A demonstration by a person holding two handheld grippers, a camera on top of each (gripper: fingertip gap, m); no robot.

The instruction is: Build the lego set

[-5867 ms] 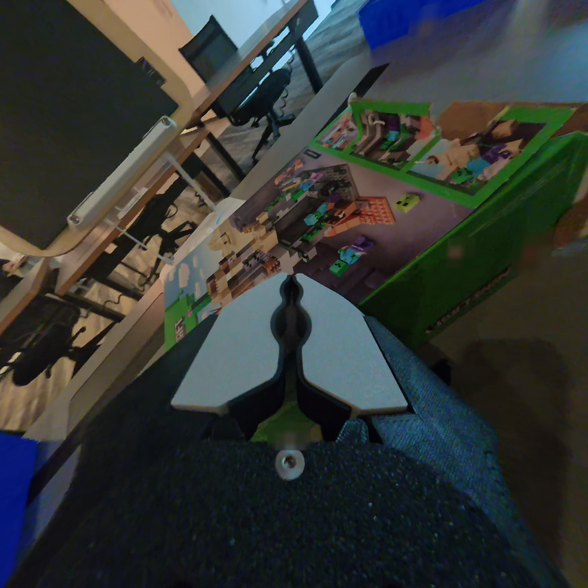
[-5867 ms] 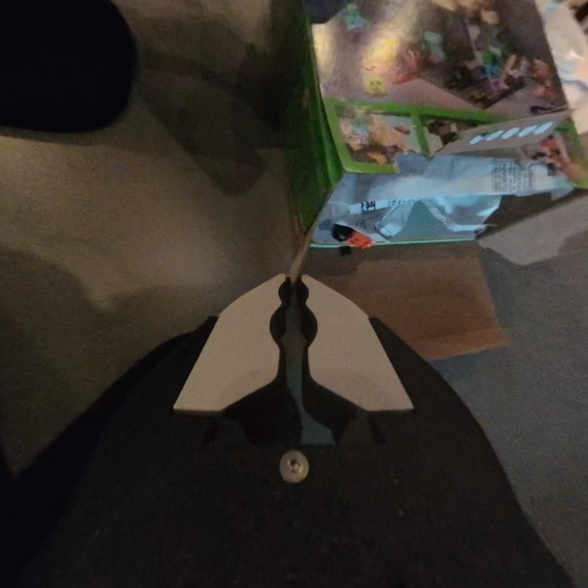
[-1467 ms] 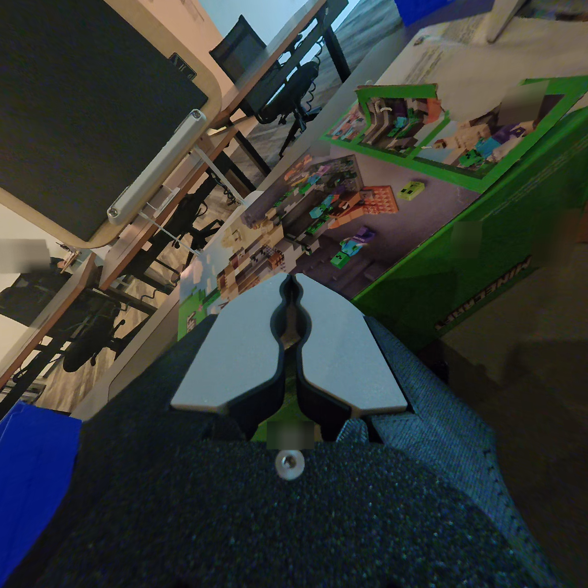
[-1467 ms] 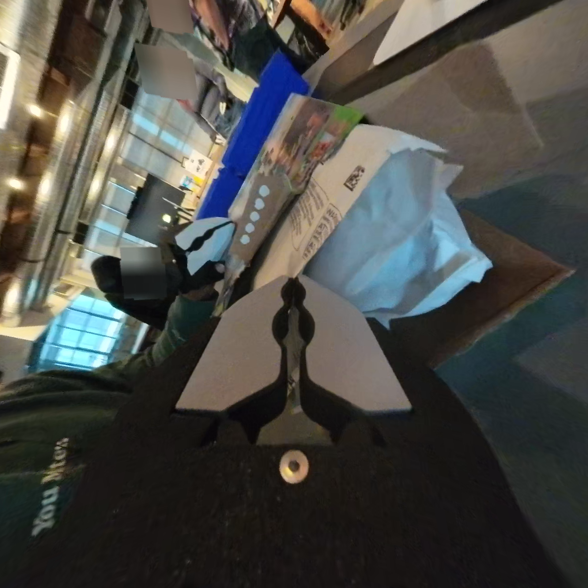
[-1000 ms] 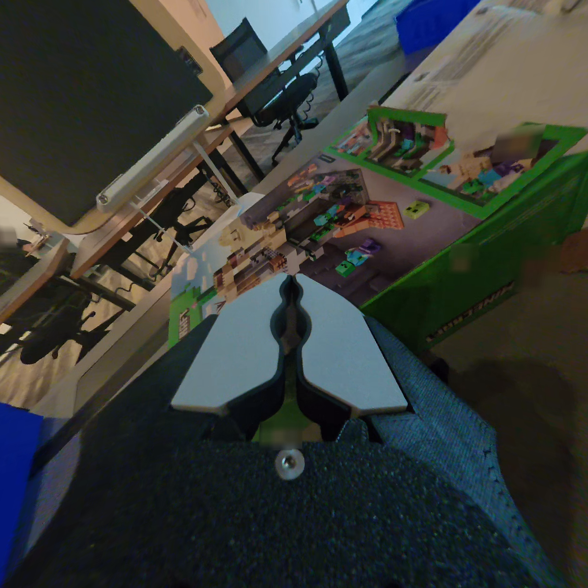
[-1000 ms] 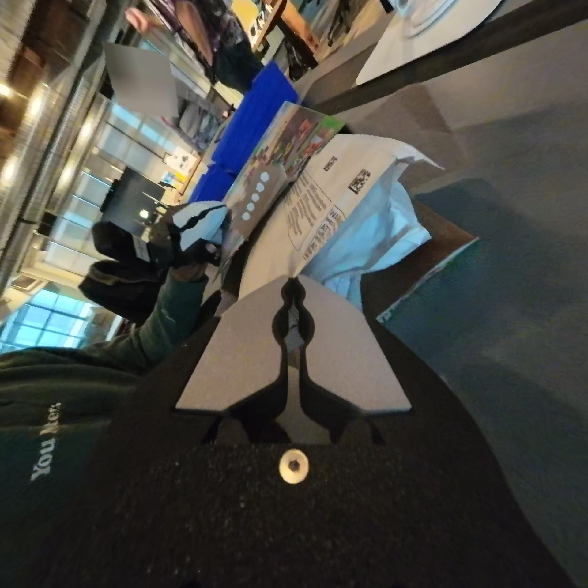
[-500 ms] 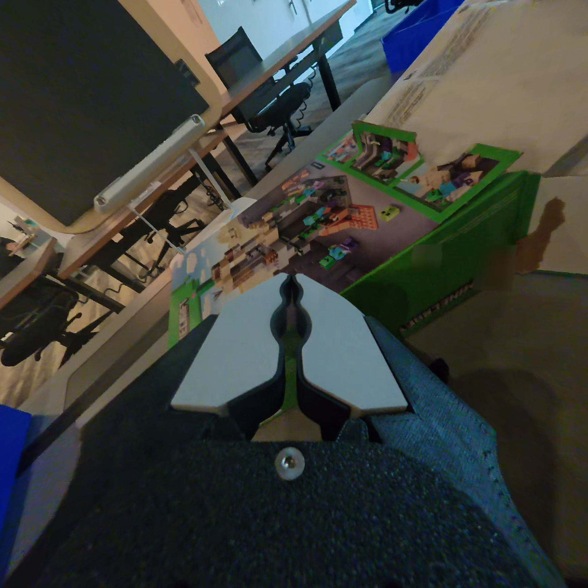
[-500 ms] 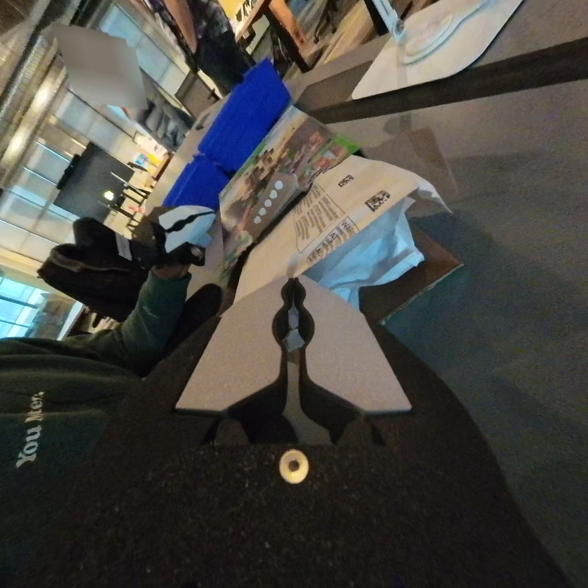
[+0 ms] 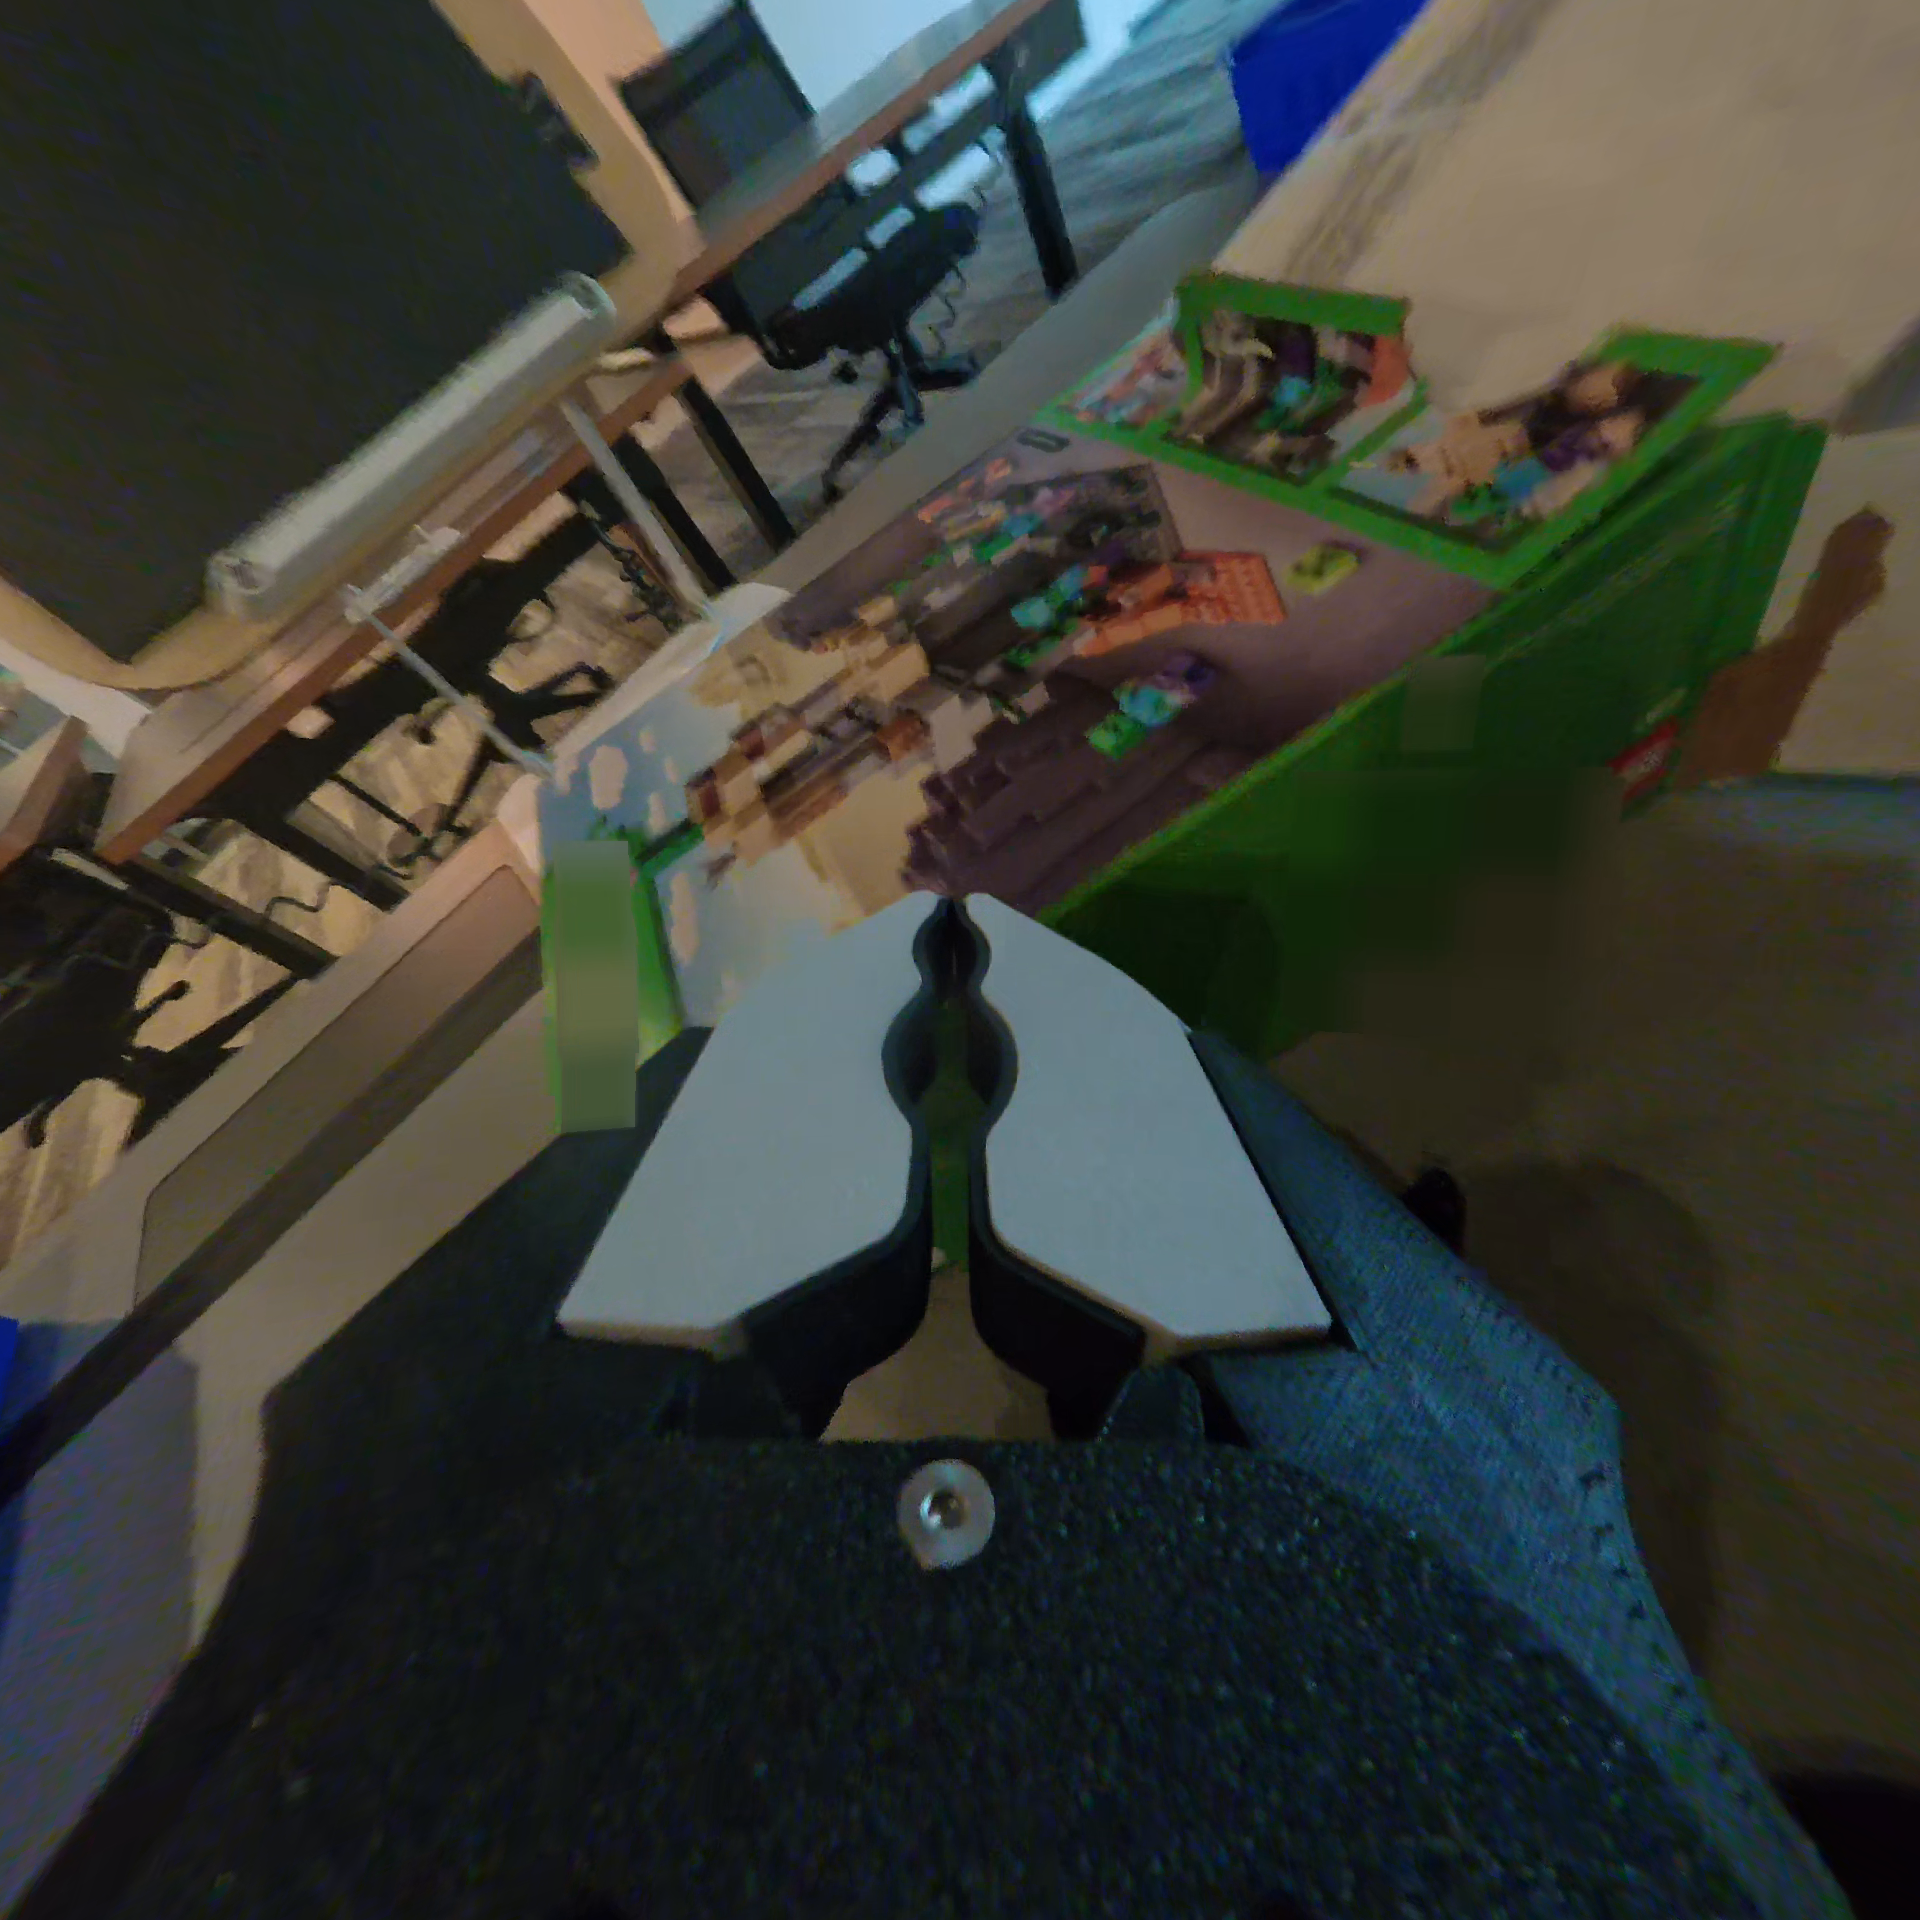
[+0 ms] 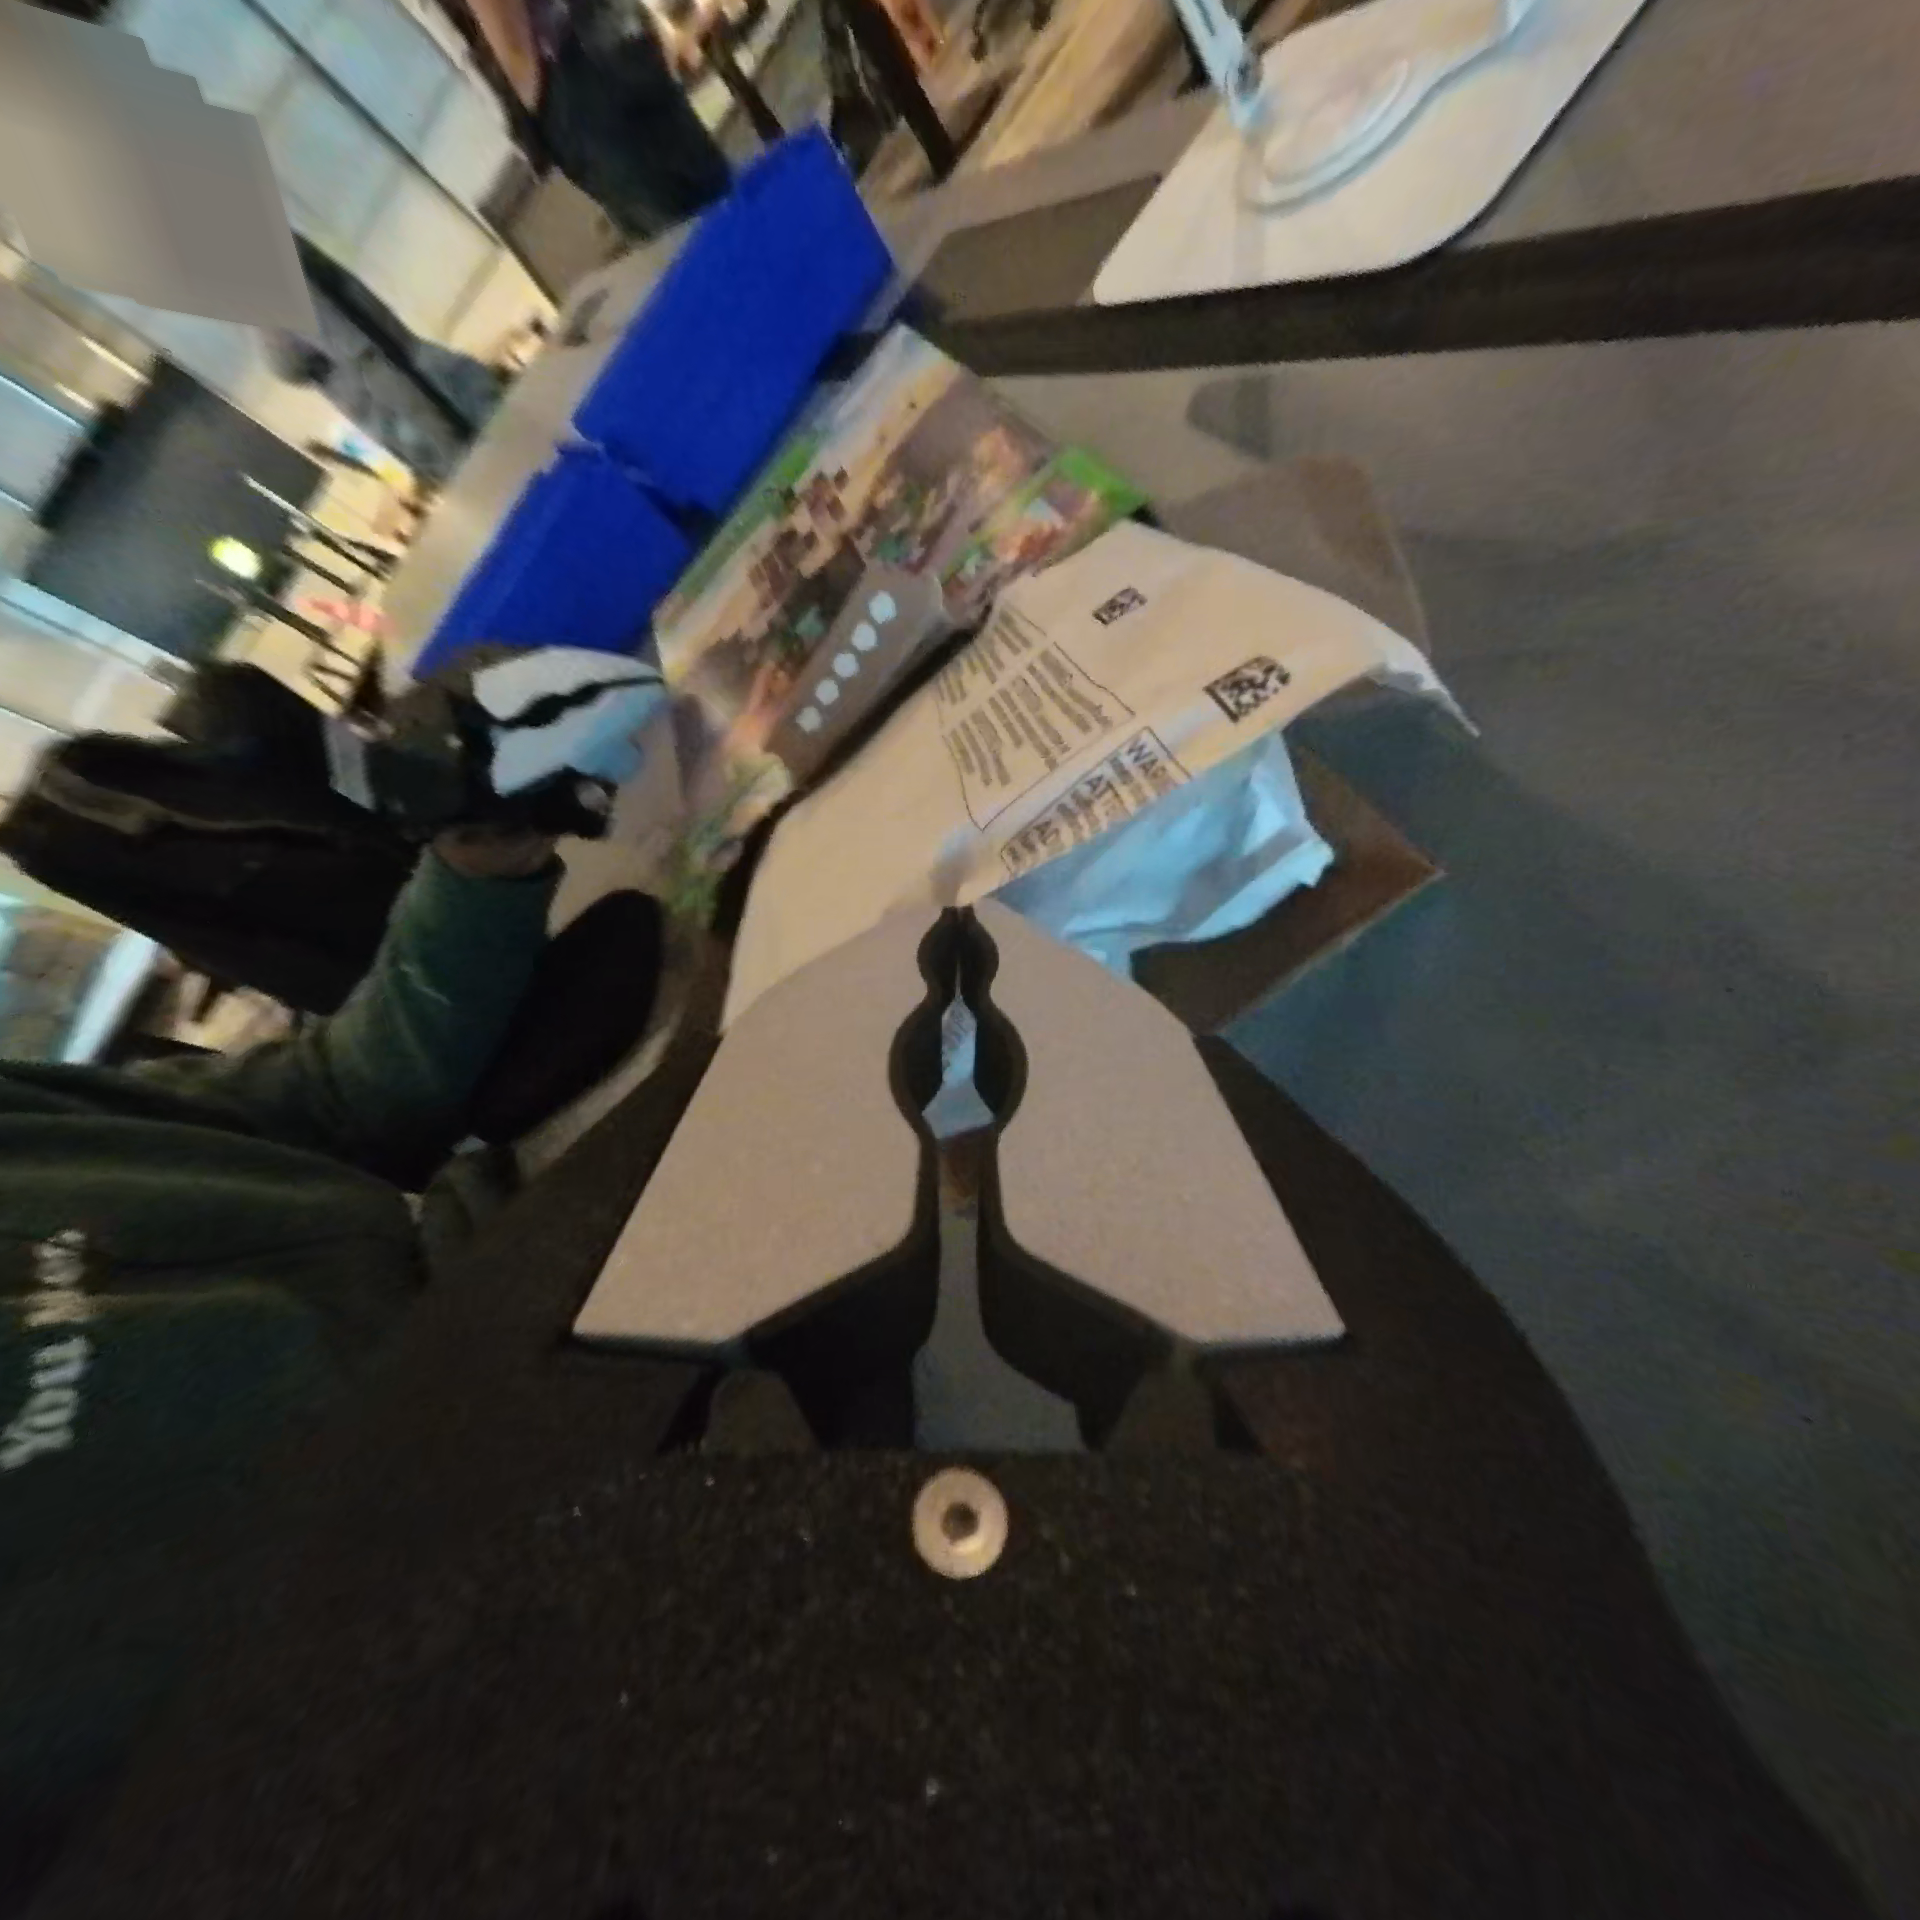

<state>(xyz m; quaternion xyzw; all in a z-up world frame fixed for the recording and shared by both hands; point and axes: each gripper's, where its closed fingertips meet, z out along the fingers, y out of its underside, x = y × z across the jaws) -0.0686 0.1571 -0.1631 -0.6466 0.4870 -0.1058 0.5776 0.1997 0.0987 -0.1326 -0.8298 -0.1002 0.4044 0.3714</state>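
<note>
While both hand-held grippers stay pinched together, office desks [image 9: 883, 135] flank grey carpet [image 10: 1662, 1039].

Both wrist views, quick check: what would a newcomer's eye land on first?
Probably the bright green Lego box with printed model pictures, lying on the grey table ahead of the shut left gripper. Next, the crumpled white paper bag spilling from the box's open end, pinched by the right gripper, with blue bins behind.

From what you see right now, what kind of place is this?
Probably an open office or shared workspace: long desks with black office chairs behind the lego box, blue bins on a table, and large windows far off.
</note>
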